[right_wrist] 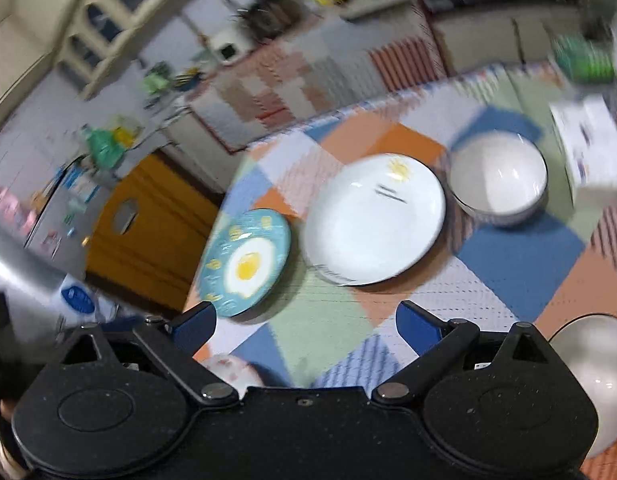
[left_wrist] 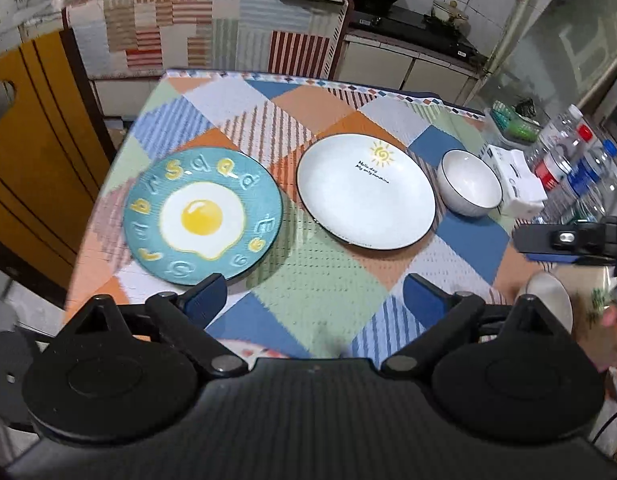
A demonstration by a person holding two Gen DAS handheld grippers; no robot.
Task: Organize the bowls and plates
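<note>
A teal plate with a fried-egg picture [left_wrist: 203, 216] [right_wrist: 246, 262] lies on the left of the patchwork tablecloth. A white plate with a sun drawing [left_wrist: 365, 191] [right_wrist: 375, 219] lies beside it, and a white bowl [left_wrist: 469, 188] [right_wrist: 498, 178] stands to its right. A second pale bowl [left_wrist: 550, 306] [right_wrist: 592, 380] sits at the near right. My left gripper [left_wrist: 314, 304] is open and empty, hovering above the near table. My right gripper [right_wrist: 306, 326] is open and empty; its view is blurred. A small patterned dish [right_wrist: 230, 372] sits under it.
A white box [left_wrist: 516, 184] [right_wrist: 588, 148] and several water bottles [left_wrist: 576, 168] crowd the table's right edge. A yellow chair [left_wrist: 32, 152] stands left of the table. A cloth-covered counter [left_wrist: 212, 28] and stove [left_wrist: 408, 28] lie behind.
</note>
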